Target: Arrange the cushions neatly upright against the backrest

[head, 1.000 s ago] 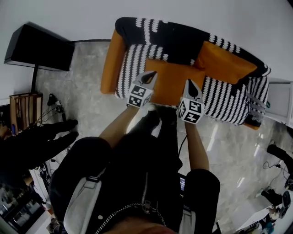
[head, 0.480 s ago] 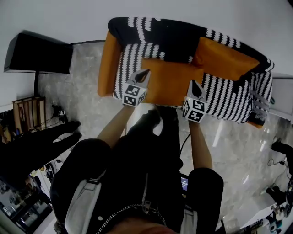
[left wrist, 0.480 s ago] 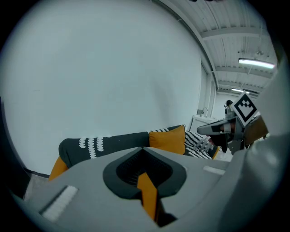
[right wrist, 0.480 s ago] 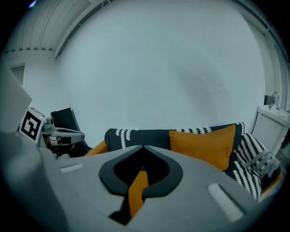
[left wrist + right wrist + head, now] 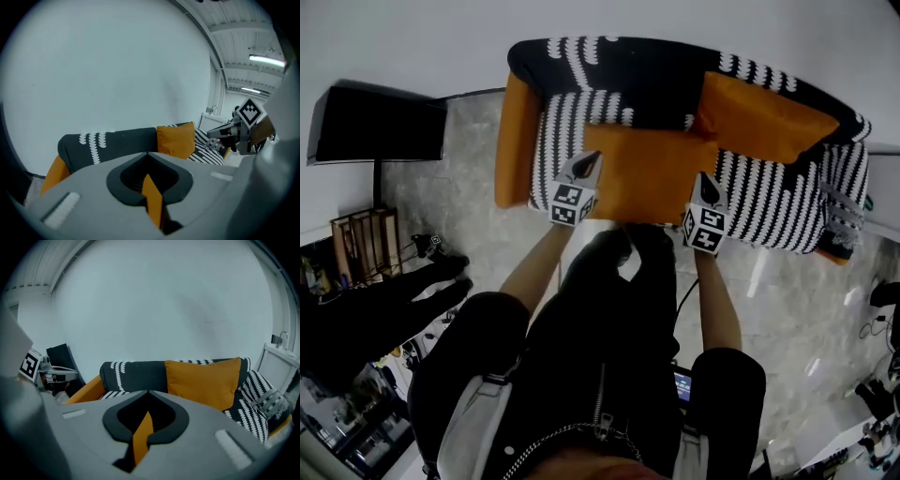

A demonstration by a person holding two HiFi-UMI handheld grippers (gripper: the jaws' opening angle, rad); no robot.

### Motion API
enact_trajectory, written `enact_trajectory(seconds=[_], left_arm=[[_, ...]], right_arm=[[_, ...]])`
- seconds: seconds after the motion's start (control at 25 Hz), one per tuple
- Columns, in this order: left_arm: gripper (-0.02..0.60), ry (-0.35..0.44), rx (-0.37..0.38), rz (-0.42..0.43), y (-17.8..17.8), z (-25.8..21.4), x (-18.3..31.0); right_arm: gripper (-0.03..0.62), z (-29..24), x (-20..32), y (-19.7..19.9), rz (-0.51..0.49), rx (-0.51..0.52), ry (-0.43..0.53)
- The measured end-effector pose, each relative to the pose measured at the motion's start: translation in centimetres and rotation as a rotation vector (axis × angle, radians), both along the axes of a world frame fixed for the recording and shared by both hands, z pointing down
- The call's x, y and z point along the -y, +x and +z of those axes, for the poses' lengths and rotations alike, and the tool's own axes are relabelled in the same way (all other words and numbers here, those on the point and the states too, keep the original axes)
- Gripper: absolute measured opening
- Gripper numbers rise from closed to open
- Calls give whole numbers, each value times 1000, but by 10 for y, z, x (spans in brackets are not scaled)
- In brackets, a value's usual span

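Orange cushion [image 5: 647, 173] lying flat on the striped seat of the sofa [image 5: 614, 84], pretty much dead centre; second orange cushion [image 5: 764, 117] propped upright against the black backrest toward the right end; pale marbled floor [image 5: 459, 187] all round, plain white wall [image 5: 412, 37] behind; black panel [image 5: 380, 122] and wooden crate [image 5: 358, 239] off to the left; left gripper [image 5: 587, 166] and right gripper [image 5: 709, 184] at the flat cushion's near corners, jaws on both pressed together, gripping nothing.

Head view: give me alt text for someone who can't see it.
Two shut grippers, left gripper and right gripper, flank an orange cushion lying flat on a striped sofa. A second orange cushion leans against the backrest, to the right.
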State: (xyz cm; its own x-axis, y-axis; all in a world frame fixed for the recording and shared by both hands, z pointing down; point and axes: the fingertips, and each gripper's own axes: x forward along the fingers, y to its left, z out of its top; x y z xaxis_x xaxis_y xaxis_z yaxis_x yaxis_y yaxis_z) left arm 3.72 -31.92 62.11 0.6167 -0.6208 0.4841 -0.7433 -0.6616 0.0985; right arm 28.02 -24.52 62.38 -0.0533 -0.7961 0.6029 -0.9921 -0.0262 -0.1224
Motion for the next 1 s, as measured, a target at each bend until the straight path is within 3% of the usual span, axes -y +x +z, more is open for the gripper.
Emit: enact_trajectory(seconds=[0.56,1.0], left_arm=[[11,-63,13,-26,13,107,2],[11,-101,36,-57,-6,164,1]], right_arm=[[3,91,3,20,-45,-36,-31],[3,140,9,12,-63,-37,-55]])
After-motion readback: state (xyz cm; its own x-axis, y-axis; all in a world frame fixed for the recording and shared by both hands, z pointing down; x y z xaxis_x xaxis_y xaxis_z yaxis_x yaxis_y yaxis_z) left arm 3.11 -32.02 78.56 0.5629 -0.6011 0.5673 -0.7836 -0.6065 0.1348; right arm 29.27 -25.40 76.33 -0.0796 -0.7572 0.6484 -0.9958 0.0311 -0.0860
